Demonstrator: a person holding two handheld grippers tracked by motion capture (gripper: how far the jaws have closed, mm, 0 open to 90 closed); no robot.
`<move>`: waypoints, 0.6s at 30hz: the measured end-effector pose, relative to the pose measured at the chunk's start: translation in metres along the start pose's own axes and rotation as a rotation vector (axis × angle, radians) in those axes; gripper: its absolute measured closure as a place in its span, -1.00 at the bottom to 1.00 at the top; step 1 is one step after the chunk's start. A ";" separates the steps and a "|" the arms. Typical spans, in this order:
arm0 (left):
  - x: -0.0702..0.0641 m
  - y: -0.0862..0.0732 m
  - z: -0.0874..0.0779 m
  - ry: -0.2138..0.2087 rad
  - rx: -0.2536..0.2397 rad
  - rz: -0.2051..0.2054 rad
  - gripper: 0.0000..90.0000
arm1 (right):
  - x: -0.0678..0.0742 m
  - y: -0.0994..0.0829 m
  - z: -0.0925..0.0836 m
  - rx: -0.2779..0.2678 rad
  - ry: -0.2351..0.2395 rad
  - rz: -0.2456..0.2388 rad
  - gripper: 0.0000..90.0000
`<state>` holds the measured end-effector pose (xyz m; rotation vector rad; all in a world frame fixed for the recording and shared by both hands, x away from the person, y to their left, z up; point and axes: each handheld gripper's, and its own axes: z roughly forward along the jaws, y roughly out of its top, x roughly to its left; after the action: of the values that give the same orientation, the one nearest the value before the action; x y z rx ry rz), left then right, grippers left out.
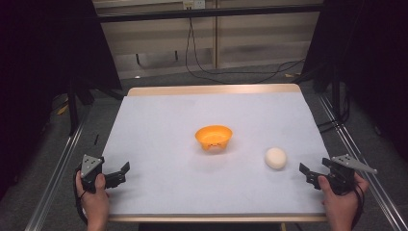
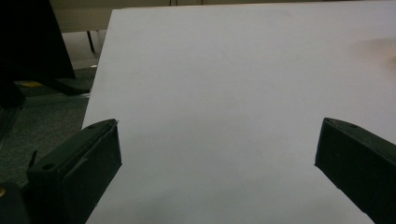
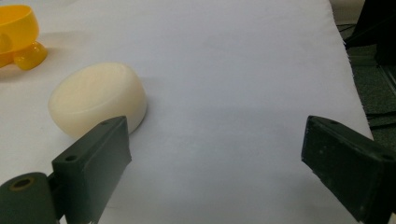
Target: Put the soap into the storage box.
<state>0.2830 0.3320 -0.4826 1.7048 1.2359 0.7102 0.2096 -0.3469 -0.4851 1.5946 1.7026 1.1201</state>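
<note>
A: Where the table (image 1: 159, 103) is seen from the high view, a white sheet is laid over it. An orange bowl (image 1: 213, 137) is set near the middle, standing on small feet, upright.

B: Noted. Cream round piece (image 1: 275, 158) is placed right of the bowl and nearer the person, apart from it, flat on the sheet.

A: Right gripper (image 1: 312, 175) is held at the table's right edge, just beside that piece, not touching. In the right gripper view its jaws are spread wide, nothing pinched; the cream piece (image 3: 97, 100) is seen beyond the tip of the jaw on that view's left, outside the gap. The bowl (image 3: 16, 32) is caught at that view's upper left corner.

B: Left gripper (image 1: 120, 173) is held at the near left corner, well apart from bowl and piece. Jaws are spread in the left gripper view, bare sheet between them.

A: Each gripper is gripped by a hand from the near edge: left hand (image 1: 94, 199), right hand (image 1: 340, 202).
</note>
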 end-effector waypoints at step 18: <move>-0.001 0.000 0.000 -0.006 -0.003 0.009 -0.99 | 0.001 0.005 0.003 0.039 0.001 -0.007 -0.74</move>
<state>0.2824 0.3309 -0.4827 1.7097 1.2232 0.7121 0.2142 -0.3461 -0.4824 1.6104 1.7398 1.0907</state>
